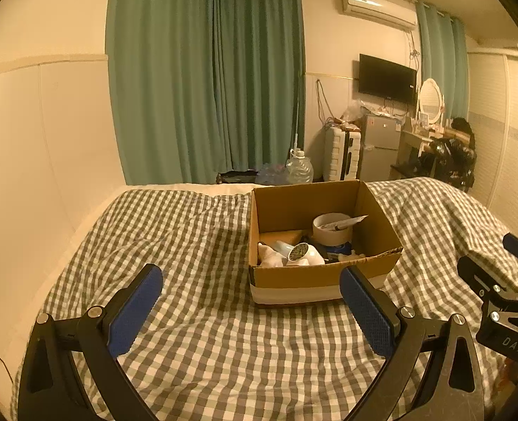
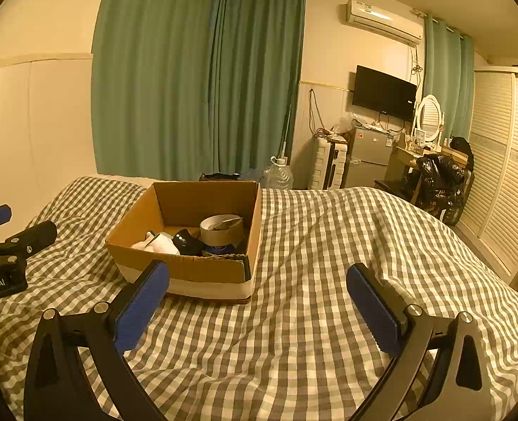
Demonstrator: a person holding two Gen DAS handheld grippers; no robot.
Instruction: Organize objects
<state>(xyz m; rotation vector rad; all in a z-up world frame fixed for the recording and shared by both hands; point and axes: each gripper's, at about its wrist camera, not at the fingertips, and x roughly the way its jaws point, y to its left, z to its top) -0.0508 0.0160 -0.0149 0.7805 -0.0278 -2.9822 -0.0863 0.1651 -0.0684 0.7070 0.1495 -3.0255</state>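
Note:
An open cardboard box (image 1: 287,277) stands on the checked bed cover (image 1: 203,333); it also shows in the right wrist view (image 2: 188,270). Inside lie a roll of tape (image 1: 331,228) with a tube across it, a white figure (image 1: 271,256), a white round object with a dark label (image 1: 303,254) and a black object (image 2: 187,242). My left gripper (image 1: 252,280) is open and empty, just in front of the box. My right gripper (image 2: 257,280) is open and empty, in front of the box and to its right.
The bed cover (image 2: 329,263) stretches right of the box. Beyond the bed are green curtains (image 1: 206,77), a water jug (image 1: 299,168), a suitcase (image 1: 341,152), a small fridge (image 1: 380,144) and a louvred wardrobe (image 2: 501,182) at right.

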